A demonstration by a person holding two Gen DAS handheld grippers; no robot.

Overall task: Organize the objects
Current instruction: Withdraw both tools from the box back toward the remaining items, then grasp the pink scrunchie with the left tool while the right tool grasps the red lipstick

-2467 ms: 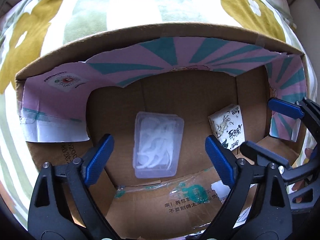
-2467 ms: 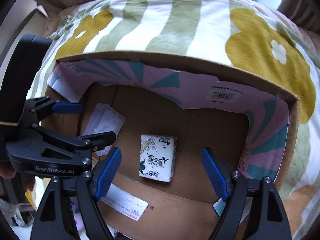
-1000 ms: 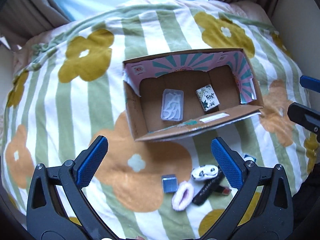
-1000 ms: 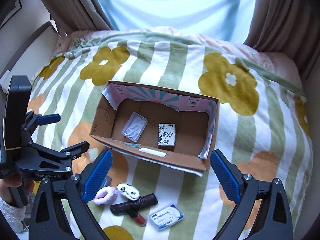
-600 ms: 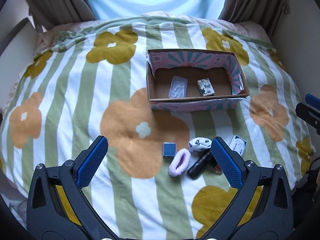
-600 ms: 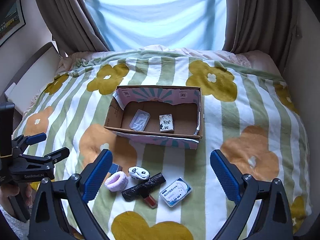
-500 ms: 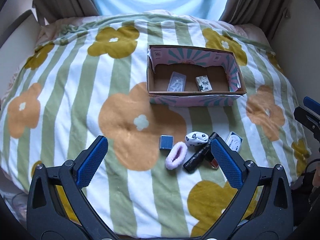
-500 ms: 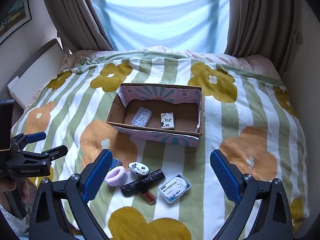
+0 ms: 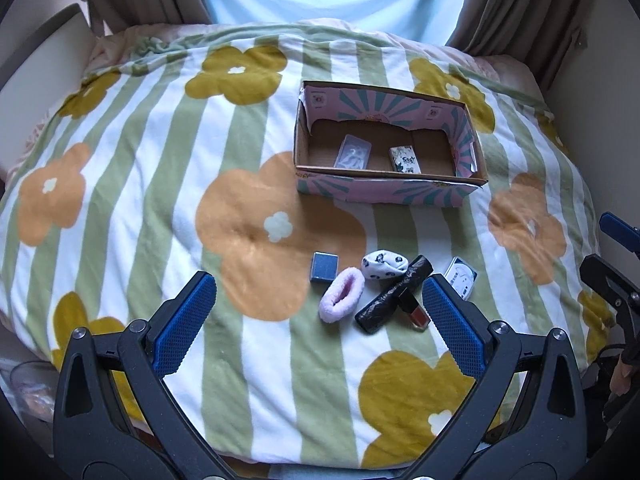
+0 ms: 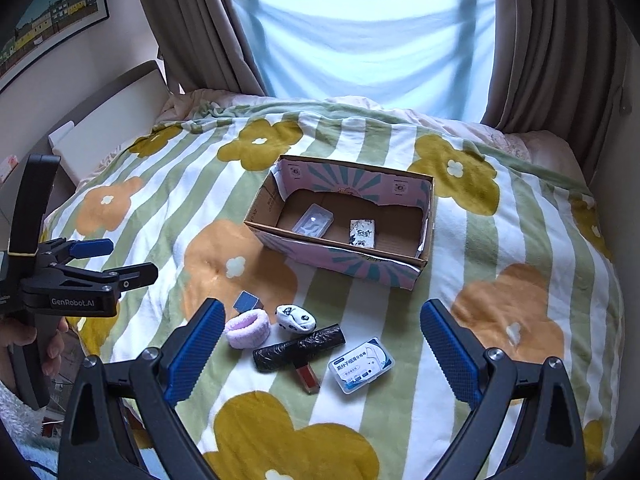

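- Left gripper [image 9: 319,324] is seen from its own camera — black plastic arms, blue cross-hatched pads [image 9: 182,323], silver screws at the pivots.
- Right gripper [image 10: 323,348] is built alike: black frame, blue textured pads [image 10: 450,354], round silver screws.
- White "GenRobot.AI" lettering is printed on the left gripper's side.
- A fuzzy light-grey sleeve [image 10: 16,420] is worn at the left hand [image 10: 34,346].

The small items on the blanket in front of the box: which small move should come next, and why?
Probably lower the right gripper, which is open and empty, toward the floss case nearest to it. Six items lie loose on the blanket, while the cardboard box holds only two and has free floor.
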